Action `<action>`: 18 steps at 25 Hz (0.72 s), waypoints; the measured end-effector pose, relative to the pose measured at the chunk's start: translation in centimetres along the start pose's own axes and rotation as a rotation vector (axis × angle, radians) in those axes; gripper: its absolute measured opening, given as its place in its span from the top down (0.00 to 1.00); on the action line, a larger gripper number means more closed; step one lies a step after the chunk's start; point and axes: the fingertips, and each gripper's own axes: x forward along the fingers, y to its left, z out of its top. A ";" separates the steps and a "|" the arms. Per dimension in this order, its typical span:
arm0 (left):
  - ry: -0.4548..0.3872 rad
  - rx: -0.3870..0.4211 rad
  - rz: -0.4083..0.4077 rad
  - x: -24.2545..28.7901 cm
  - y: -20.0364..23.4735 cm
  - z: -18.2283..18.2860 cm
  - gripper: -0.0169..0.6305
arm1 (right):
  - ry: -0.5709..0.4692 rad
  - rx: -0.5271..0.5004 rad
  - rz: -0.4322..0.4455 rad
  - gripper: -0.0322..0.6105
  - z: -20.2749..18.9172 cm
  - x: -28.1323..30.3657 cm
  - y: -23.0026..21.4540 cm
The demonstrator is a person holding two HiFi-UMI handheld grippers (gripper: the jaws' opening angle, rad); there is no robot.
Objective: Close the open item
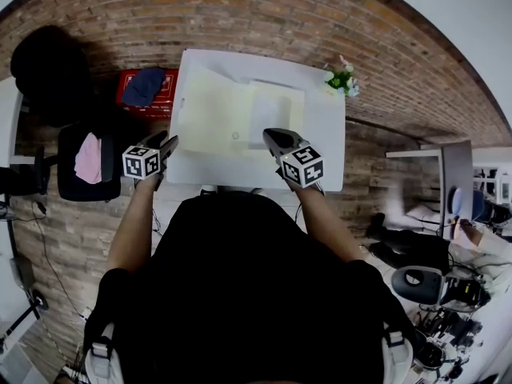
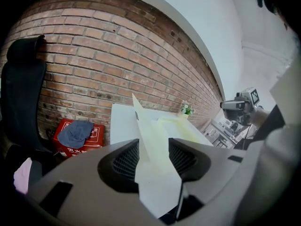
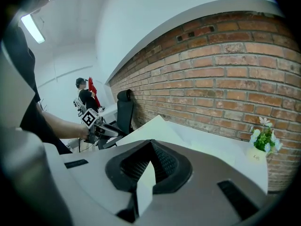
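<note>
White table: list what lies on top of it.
On the white table lie an open pale yellow folder and a small potted plant. Anything under the folder is hidden.

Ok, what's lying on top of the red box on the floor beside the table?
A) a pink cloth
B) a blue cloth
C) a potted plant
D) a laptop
B: the head view shows a crumpled blue cloth on the red box. The pink cloth lies on the black chair, and the plant stands on the table.
</note>
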 end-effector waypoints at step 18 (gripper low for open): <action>0.122 0.009 -0.037 3.0 0.4 -4.0 0.66 | 0.015 0.046 -0.037 0.92 -2.1 -0.3 0.5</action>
